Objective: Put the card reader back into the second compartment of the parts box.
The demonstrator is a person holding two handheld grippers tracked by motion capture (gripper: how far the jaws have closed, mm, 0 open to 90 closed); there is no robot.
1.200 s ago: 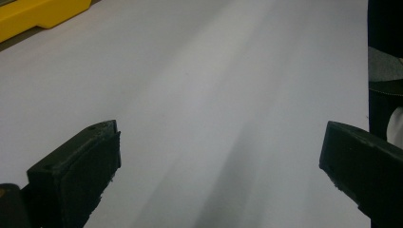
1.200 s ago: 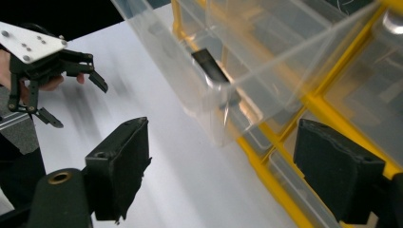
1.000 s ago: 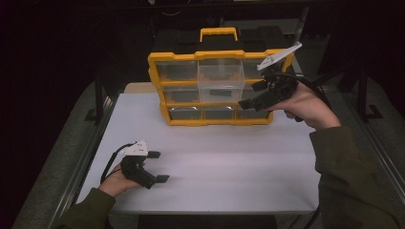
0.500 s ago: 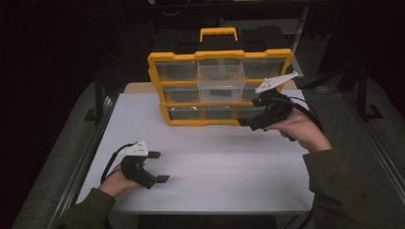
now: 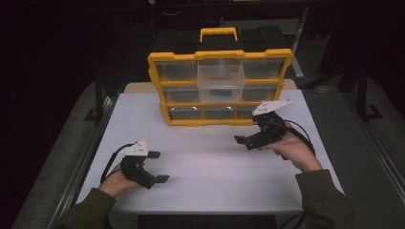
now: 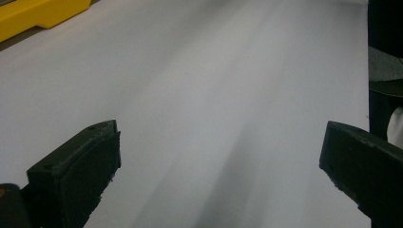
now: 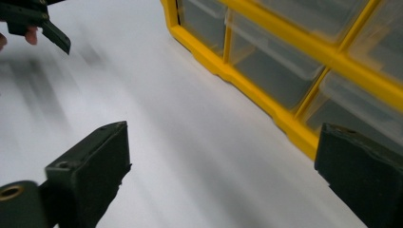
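So the yellow plastic organizer with clear drawers (image 5: 219, 88) stands upright at the back of the white desk (image 5: 210, 167). Left tongs (image 5: 155, 167) sit near the front-left, jaws spread wide and empty. Right tongs (image 5: 244, 140) hover just in front of the organizer's bottom right, also wide open

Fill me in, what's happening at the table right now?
A person holds one set of tongs in each hand over a white table. The right tongs hang open near the front of a yellow drawer organizer, one of whose middle drawers sticks out. The left tongs rest open near the table's front left. Neither holds anything.
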